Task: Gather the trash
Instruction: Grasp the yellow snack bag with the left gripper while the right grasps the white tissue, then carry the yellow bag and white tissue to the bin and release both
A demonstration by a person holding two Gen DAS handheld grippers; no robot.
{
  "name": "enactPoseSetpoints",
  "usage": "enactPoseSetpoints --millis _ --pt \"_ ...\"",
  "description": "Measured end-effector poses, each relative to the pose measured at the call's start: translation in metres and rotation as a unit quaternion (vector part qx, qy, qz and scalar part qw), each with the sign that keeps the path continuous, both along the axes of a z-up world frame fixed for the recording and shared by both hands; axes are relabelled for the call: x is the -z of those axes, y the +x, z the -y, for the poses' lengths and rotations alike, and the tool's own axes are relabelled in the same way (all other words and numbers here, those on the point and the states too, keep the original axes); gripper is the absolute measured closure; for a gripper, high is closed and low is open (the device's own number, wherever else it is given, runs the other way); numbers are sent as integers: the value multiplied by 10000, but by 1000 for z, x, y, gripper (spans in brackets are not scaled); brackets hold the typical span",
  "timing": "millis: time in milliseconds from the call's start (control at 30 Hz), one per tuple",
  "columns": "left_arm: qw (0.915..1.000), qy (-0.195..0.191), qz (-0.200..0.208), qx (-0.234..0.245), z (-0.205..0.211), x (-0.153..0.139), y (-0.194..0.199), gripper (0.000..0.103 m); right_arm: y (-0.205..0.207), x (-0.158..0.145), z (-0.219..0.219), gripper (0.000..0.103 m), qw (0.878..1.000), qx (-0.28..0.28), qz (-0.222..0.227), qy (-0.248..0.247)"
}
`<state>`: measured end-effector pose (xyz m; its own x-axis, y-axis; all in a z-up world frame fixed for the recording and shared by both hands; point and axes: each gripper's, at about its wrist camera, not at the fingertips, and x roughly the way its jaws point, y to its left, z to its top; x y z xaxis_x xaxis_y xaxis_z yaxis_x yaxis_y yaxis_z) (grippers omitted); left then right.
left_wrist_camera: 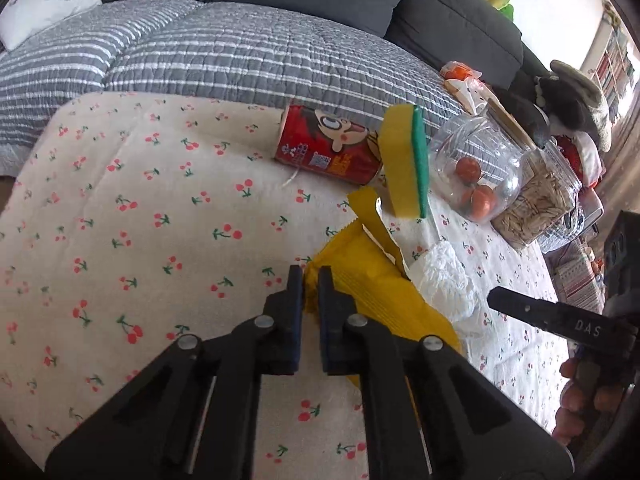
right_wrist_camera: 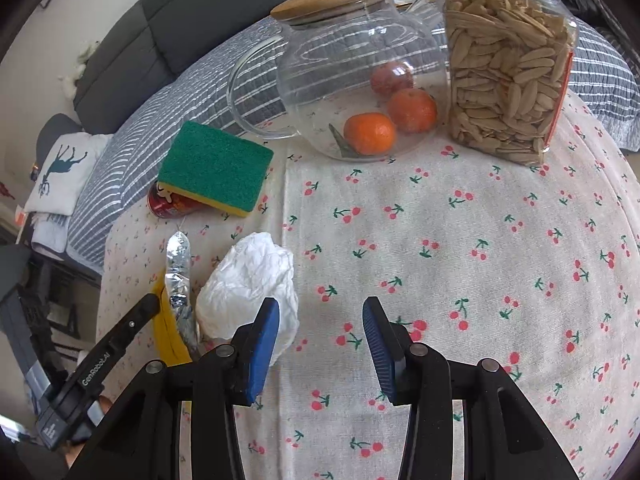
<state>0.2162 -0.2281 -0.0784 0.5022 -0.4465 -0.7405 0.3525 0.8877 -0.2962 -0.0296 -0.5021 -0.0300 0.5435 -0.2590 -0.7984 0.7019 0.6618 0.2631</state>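
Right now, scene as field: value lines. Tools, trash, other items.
left tool: shut on yellow wrapper
right tool: open, nothing between pads, beside crumpled tissue
red can: lying on its side
sponge: leaning on the can
glass teapot: wooden lid on, three oranges inside
seed jar: upright, right of teapot
surface: cherry-print cloth

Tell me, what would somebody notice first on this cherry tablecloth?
Probably the left tongs pinching the bright yellow wrapper near the front. Beside it lies a crumpled white tissue. Farther back, a green sponge leans on a red can, next to a glass teapot holding oranges.
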Motion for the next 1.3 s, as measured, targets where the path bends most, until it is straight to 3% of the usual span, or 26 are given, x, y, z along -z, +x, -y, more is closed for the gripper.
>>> enactPoseSetpoints --millis 100,267,333,367,433,467,500,600,867,1067,1300 --pt "9991 283 310 89 -14 -21 -10 95 14 3 -7 39 9999 -99 56 31" --pt "9970 588 499 -7 -50 -44 -24 96 46 15 -27 39 9991 -409 -111 -70" --pt "9968 613 506 -116 -66 -49 -29 96 59 17 -41 37 9968 -518 -376 -474" --pt "9967 622 488 -181 -77 -51 -32 96 65 18 -48 38 9947 -627 -519 -635" --pt "9964 658 431 -327 -96 -54 -35 96 74 19 -61 58 9907 -950 -604 -761" --pt "9961 667 406 -406 -106 -56 -37 96 79 20 -68 83 9887 -1132 -649 -740" --pt "9959 658 395 -487 -115 -59 -39 96 82 21 -74 90 9867 -1249 -707 -760" --pt "9945 618 409 -736 -152 -72 -48 96 86 19 -97 93 9793 -1536 -851 -1005" --pt "9862 554 478 -1484 -262 -92 -76 96 85 -1 -146 94 9727 -1973 -671 -1022" --pt "9767 728 434 -1972 -328 -85 -89 96 97 -7 -195 94 9619 -2409 -597 -1149" --pt "9659 955 201 -2398 -376 -66 -86 96 121 -5 -250 94 9497 -2821 -578 -1228"
